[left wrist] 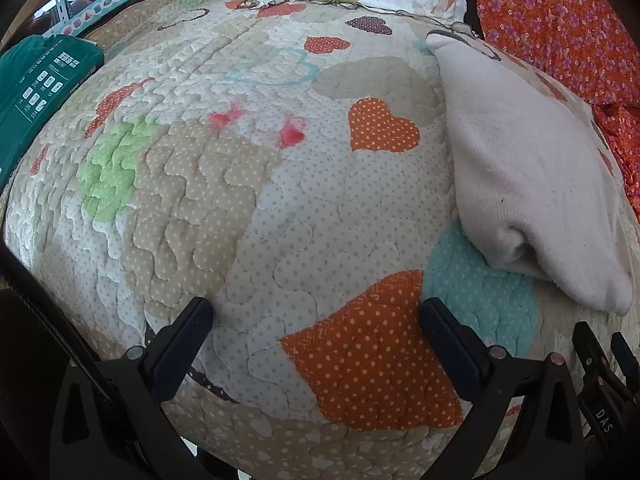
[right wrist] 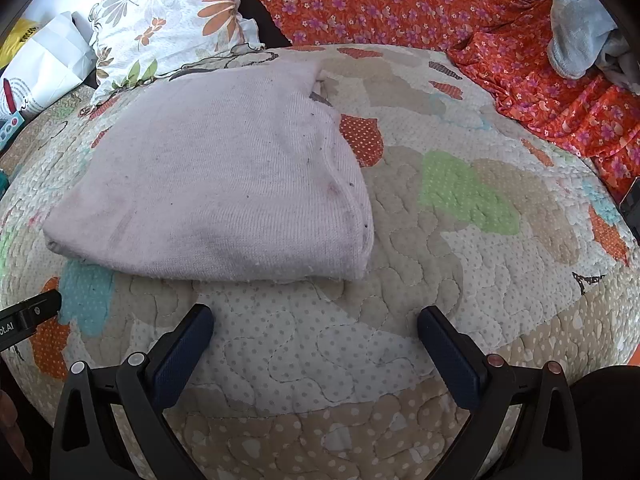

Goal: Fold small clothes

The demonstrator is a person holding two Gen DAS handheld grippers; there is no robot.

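Note:
A pale pink knitted garment [right wrist: 216,184] lies folded in a thick, roughly square stack on the patchwork quilt [right wrist: 440,240]. In the left wrist view the garment [left wrist: 528,176] sits at the right. My right gripper [right wrist: 314,320] is open and empty, just in front of the garment's near edge, above the quilt. My left gripper [left wrist: 316,312] is open and empty over bare quilt [left wrist: 260,208], to the left of the garment. Part of the right gripper [left wrist: 604,356] shows at the lower right of the left wrist view.
A floral pillow [right wrist: 168,28] lies behind the garment. An orange flowered cloth [right wrist: 520,40] covers the back right, with a light blue cloth [right wrist: 580,36] on it. A white paper bag [right wrist: 44,64] and a green box [left wrist: 36,92] sit at the left.

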